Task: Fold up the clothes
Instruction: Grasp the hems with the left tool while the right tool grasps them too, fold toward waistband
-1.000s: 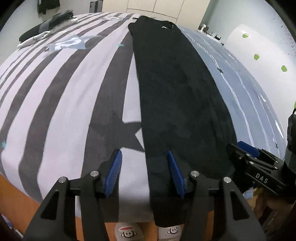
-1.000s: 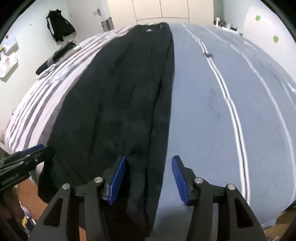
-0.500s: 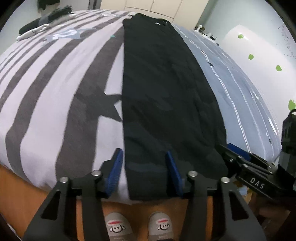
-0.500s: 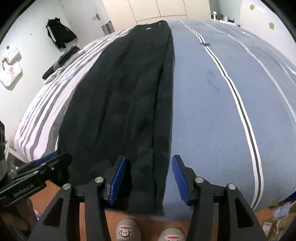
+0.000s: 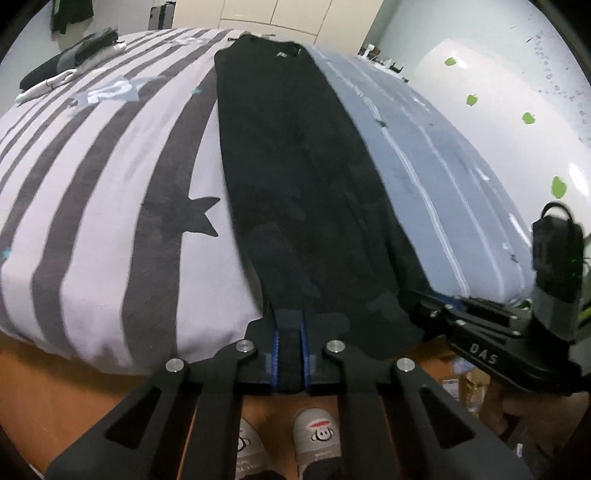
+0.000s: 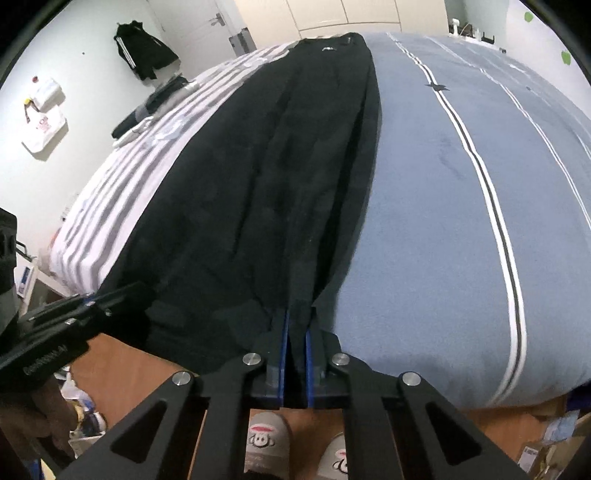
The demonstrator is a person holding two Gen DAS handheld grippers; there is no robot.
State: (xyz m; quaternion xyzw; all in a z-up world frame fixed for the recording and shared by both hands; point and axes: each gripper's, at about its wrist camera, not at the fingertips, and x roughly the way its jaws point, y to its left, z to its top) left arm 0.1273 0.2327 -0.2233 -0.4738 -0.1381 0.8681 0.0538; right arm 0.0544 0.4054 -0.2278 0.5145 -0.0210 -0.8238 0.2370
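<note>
1. The black garment (image 5: pixel 295 177) lies lengthwise down the bed (image 5: pixel 92 206), its hem at the near edge.
2. Left gripper (image 5: pixel 289 332) and right gripper (image 6: pixel 296 332) each pinch that hem — fingers closed on cloth.
3. The end-to-end fold seems not yet made.

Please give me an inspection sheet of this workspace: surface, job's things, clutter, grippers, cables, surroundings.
Surface: bed, striped cover on one half, blue on the other.
Job's things: black garment laid lengthwise, near edge at the bed's foot.
Clutter: dark clothes pile at the far corner.
Grippers: left gripper and right gripper both shut on the garment's near edge.
Cables: nothing seen.
Surroundings: hanging jacket, wardrobe doors, slippers below.
</note>
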